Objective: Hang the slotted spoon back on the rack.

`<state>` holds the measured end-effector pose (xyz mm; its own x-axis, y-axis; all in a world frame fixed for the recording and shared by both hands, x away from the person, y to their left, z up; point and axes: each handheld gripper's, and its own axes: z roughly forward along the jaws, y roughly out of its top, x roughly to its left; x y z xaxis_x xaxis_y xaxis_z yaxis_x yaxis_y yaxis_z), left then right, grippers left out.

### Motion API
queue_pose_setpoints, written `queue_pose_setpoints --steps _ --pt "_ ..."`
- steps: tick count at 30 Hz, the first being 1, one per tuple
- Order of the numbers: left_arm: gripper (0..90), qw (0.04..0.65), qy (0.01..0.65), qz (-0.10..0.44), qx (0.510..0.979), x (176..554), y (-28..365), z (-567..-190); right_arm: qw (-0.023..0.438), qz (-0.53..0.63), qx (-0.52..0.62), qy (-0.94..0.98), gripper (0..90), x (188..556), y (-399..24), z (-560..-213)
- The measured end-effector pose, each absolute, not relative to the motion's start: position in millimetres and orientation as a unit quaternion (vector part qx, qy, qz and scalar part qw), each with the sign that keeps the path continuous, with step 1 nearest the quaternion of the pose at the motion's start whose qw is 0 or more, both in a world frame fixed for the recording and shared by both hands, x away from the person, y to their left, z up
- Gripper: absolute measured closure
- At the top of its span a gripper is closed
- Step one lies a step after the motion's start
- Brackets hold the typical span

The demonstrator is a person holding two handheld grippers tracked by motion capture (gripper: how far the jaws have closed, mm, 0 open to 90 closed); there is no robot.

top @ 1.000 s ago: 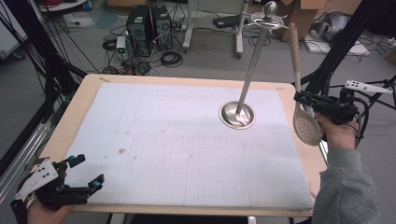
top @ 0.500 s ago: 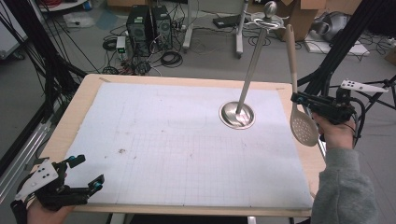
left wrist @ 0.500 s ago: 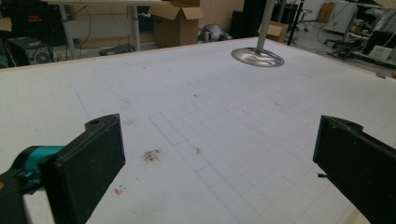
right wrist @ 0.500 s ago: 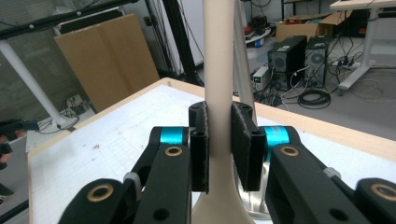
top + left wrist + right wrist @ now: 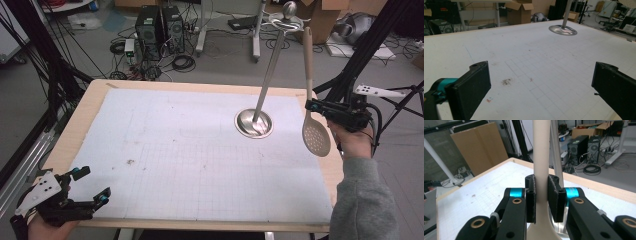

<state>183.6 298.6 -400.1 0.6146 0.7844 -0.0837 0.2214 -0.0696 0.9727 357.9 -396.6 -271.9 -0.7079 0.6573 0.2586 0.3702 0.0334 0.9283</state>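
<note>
Spoon (image 5: 312, 107) is standing upright, neck sitting between right gripper (image 5: 311, 105) jaws clamping it; left gripper (image 5: 100, 196) is gaping wide, empty.

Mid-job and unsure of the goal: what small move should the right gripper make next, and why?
Probably raise the slotted spoon toward the stand's top ring. The right gripper clamps its handle upright, bowl down, beside the stand; handle tip already near the ring.

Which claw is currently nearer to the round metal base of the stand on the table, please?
Right. The right claw holds the slotted spoon just right of the base, at the table's right edge. The left claw sits open at the near-left corner, far across the mat.
</note>
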Motion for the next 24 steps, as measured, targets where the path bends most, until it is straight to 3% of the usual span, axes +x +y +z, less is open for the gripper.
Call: queue_pose_setpoints --steps 24 --pt "2.4 0.577 0.366 0.247 0.688 182 300 -399 0.145 0.546 0.379 0.733 78.5 373 -367 -274"
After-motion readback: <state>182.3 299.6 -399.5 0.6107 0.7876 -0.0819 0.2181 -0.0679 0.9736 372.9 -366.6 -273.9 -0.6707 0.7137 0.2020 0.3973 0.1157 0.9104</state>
